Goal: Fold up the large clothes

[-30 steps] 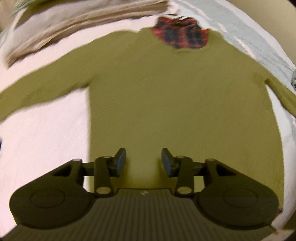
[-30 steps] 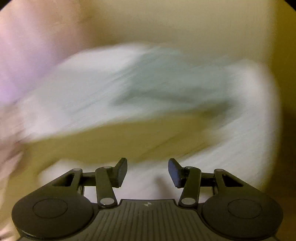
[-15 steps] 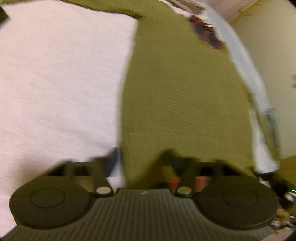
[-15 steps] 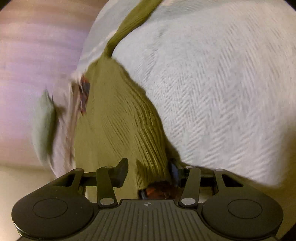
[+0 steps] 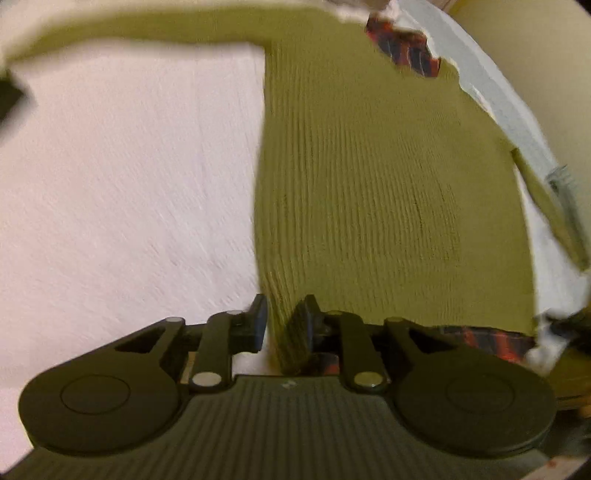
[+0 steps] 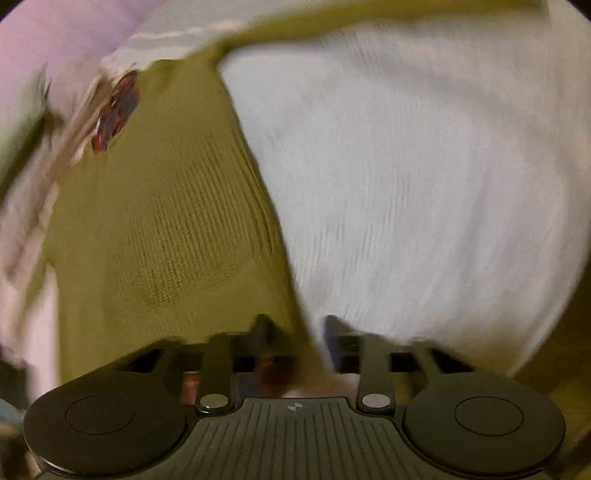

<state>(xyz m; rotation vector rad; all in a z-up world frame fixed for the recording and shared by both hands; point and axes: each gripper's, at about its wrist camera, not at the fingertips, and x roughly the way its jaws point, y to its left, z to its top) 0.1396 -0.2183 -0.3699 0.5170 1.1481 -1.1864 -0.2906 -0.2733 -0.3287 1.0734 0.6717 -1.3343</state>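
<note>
Sweater (image 5: 388,177) lay flat on bed (image 5: 122,177); both tongs, left (image 5: 282,321) and right (image 6: 293,332), were opening around hem corners. Next: regrip, fold upward.

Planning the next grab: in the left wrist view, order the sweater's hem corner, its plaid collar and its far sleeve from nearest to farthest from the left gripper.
1. Hem corner: between the left gripper's opening jaws, at bottom centre.
2. Plaid collar: far end of the sweater body, upper right.
3. Far sleeve: stretched along the top, running out to the upper left; its end looks farthest.
</note>
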